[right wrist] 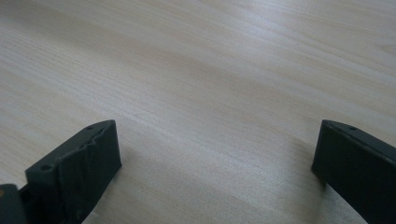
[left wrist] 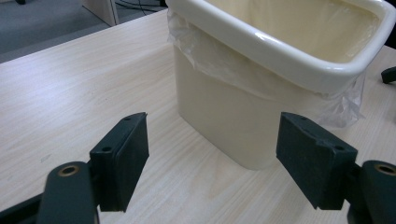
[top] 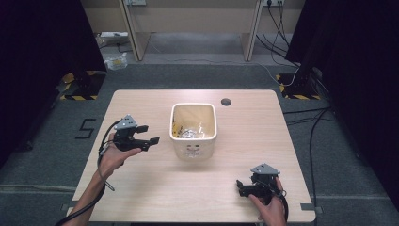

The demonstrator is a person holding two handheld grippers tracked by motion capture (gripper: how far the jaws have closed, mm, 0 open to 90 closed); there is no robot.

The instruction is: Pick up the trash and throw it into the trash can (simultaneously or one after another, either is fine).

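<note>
A cream plastic bin (top: 193, 149) with a clear liner stands at the middle of the wooden table (top: 141, 188); some clear crumpled scraps (top: 190, 132) lie inside it. My left gripper (top: 147, 135) is held left of the bin, jaws pointing at it, open and empty. In the left gripper view the bin (left wrist: 243, 121) stands just beyond the spread jaws of my left gripper (left wrist: 212, 161). My right gripper (top: 241, 187) rests low near the table's front right, pointing left. In the right gripper view my right gripper (right wrist: 215, 163) is open over bare wood (right wrist: 196, 70).
A dark round hole (top: 226, 101) sits in the table behind the bin. Cables (top: 282, 28) run over the grey floor beyond the table, and black curtains (top: 357, 70) hang at both sides. A small clear box (top: 115, 61) lies on the floor at the back left.
</note>
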